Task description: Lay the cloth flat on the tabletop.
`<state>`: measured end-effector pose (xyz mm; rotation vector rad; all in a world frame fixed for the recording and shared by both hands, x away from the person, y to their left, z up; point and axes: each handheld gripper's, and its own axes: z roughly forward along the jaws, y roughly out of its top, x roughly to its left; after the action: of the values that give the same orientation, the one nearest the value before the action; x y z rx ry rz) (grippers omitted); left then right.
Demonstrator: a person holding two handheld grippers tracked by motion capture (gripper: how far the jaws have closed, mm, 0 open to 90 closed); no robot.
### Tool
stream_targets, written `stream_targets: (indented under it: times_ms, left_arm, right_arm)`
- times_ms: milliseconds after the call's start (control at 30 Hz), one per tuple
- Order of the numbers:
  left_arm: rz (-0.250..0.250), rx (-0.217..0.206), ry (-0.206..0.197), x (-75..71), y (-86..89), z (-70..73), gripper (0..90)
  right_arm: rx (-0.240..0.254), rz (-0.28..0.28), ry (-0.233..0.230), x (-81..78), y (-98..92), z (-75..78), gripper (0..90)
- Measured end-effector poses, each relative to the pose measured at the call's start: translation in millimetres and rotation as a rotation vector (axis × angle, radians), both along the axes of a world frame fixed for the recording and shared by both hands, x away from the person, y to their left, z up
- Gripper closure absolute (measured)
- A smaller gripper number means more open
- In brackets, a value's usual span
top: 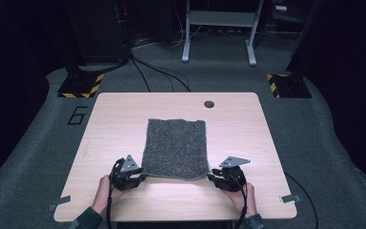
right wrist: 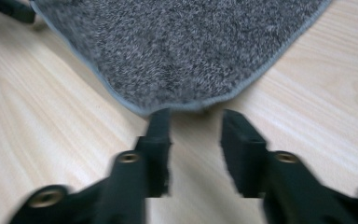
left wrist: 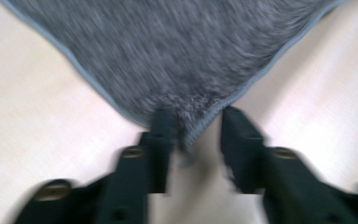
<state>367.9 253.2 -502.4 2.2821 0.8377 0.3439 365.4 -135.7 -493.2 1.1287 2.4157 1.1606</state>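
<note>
1. Nearest you, your left hand (top: 106, 190) and right hand (top: 242, 195) came in over the near edge of the table (top: 114, 119), each holding its tool low and angled toward the cloth — a posture that, in my judgement, suited a matched two-corner pickup.

2. The left gripper (left wrist: 193, 133) stood with its jaws apart at the near-left corner of the grey towel (left wrist: 168, 51). In the left gripper view the corner's hemmed tip dipped into the gap between the jaws, beside one of them; the blur hid whether it touched, and nothing was clamped.

3. The right gripper (right wrist: 196, 123) likewise had its jaws spread. In the right gripper view the towel's rounded near-right corner lay just ahead of the tips, beside them but not between them — so you held nothing there either.

4. Farther out, in the high view, the towel lay flat near the middle of the table, with its near hem slightly bowed toward you between the two tools.

5. Beyond the towel, a small dark hole (top: 209, 104) sat near the table's far edge, well apart from the work.
</note>
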Motion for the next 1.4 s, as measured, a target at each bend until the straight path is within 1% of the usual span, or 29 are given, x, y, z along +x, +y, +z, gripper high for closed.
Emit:
stream_targets:
  times_ms: [33, 67, 100, 133, 167, 200, 233, 300, 333, 367, 400, 467, 500, 533, 567, 633, 667, 733, 767, 800, 833, 900, 933, 967, 1033, 1100, 1200, 1367, 1400]
  left_arm:
    - [0.004, -0.003, 0.020, -2.7, 2.9, 1.2, 51.0]
    - [0.009, -0.015, 0.025, -4.7, 7.2, 3.8, 45.6]
    - [0.022, -0.030, 0.015, -6.0, 12.8, 8.1, 41.9]
    - [0.032, -0.048, 0.011, -5.9, 15.6, 10.4, 36.7]
    - [0.042, -0.047, 0.001, -4.5, 19.4, 14.7, 34.6]
    - [0.063, -0.042, -0.026, -0.5, 22.9, 19.0, 32.3]
    - [0.070, -0.033, -0.036, 3.0, 24.5, 21.4, 30.3]
    - [0.099, -0.035, -0.059, 15.2, 25.4, 24.0, 29.1]
    - [0.118, -0.029, -0.073, 22.9, 24.9, 24.1, 28.5]
    - [0.133, -0.025, -0.066, 29.9, 23.2, 24.3, 27.6]
    - [0.135, -0.032, -0.074, 37.9, 20.1, 22.5, 26.9]
    - [0.148, -0.007, -0.091, 48.4, 13.9, 18.8, 25.2]
    - [0.148, -0.007, -0.087, 52.3, 11.2, 16.4, 24.0]
    - [0.149, -0.007, -0.077, 57.0, 8.2, 13.4, 22.6]
    - [0.145, 0.008, -0.072, 61.0, 6.2, 11.0, 21.1]
    - [0.160, 0.015, -0.074, 66.5, 0.7, 5.0, 18.2]
    - [0.161, 0.018, -0.070, 68.0, -1.3, 2.8, 17.4]
    - [0.168, 0.033, -0.071, 70.8, -4.3, -1.8, 16.3]
    - [0.163, 0.041, -0.069, 71.7, -5.3, -4.1, 15.7]
    - [0.157, 0.051, -0.056, 71.8, -6.2, -5.1, 15.4]
    - [0.154, 0.050, -0.058, 70.8, -8.1, -7.6, 15.1]
    - [0.144, 0.077, -0.063, 67.6, -10.8, -9.0, 15.1]
    - [0.146, 0.068, -0.062, 66.3, -12.4, -10.6, 15.0]
    - [0.137, 0.091, -0.062, 65.1, -12.5, -9.9, 15.0]
    - [0.136, 0.101, -0.072, 61.6, -15.2, -12.1, 15.0]
    - [0.131, 0.104, -0.083, 58.1, -16.1, -12.9, 14.9]
    - [0.136, 0.093, -0.075, 53.5, -16.2, -13.5, 14.9]
    - [0.147, 0.088, -0.098, 46.1, -16.1, -15.2, 15.0]
    - [0.150, 0.094, -0.099, 44.8, -16.1, -14.8, 15.0]
  right_arm:
    - [0.000, -0.006, 0.006, -1.6, -2.9, 0.7, 51.7]
    - [0.011, -0.018, 0.017, -2.2, -5.8, 1.7, 47.2]
    - [0.025, -0.014, 0.010, -0.7, -9.5, 2.8, 43.0]
    - [0.042, -0.030, 0.010, 0.7, -13.4, 5.2, 35.2]
    - [0.047, -0.034, 0.004, 3.3, -14.9, 6.3, 30.4]
    - [0.053, -0.041, 0.008, 6.8, -15.8, 8.8, 26.9]
    - [0.063, -0.060, -0.002, 11.4, -15.8, 11.5, 23.7]
    - [0.061, -0.072, -0.009, 20.6, -13.6, 14.2, 19.3]
    - [0.049, -0.088, -0.012, 25.7, -11.0, 15.1, 17.7]
    - [0.043, -0.094, -0.025, 30.9, -7.6, 15.2, 16.9]
    - [0.036, -0.107, -0.021, 36.2, -3.1, 14.5, 15.1]
    - [-0.006, -0.121, -0.016, 48.8, 8.1, 10.1, 14.2]
    - [-0.019, -0.124, -0.003, 54.5, 12.7, 7.2, 13.5]
    - [-0.018, -0.128, 0.008, 58.2, 16.2, 4.7, 13.1]
    - [-0.035, -0.127, 0.008, 64.1, 19.6, 1.0, 11.0]
    - [-0.064, -0.158, 0.018, 73.5, 27.6, -6.5, 2.1]
    - [-0.074, -0.164, 0.025, 77.9, 30.1, -10.1, 0.0]
    - [-0.097, -0.175, 0.052, 84.1, 33.9, -16.0, 0.0]
    - [-0.108, -0.177, 0.052, 86.6, 34.8, -18.6, 0.0]
    - [-0.113, -0.177, 0.054, 88.3, 35.6, -20.7, 0.0]
    - [-0.127, -0.178, 0.054, 89.5, 36.1, -22.3, 0.0]
    - [-0.144, -0.187, 0.066, 89.1, 37.8, -24.2, 0.0]
    - [-0.158, -0.180, 0.051, 89.7, 37.3, -25.4, 0.0]
    - [-0.164, -0.184, 0.058, 88.9, 37.6, -25.9, 0.0]
    - [-0.179, -0.187, 0.053, 88.3, 37.6, -27.9, 0.0]
    - [-0.176, -0.189, 0.053, 87.0, 36.2, -28.7, 0.0]
    - [-0.176, -0.193, 0.050, 85.0, 33.6, -29.0, 0.0]
    - [-0.168, -0.201, 0.042, 78.7, 27.2, -29.8, 0.0]
    - [-0.169, -0.202, 0.044, 76.8, 26.1, -29.7, 0.0]
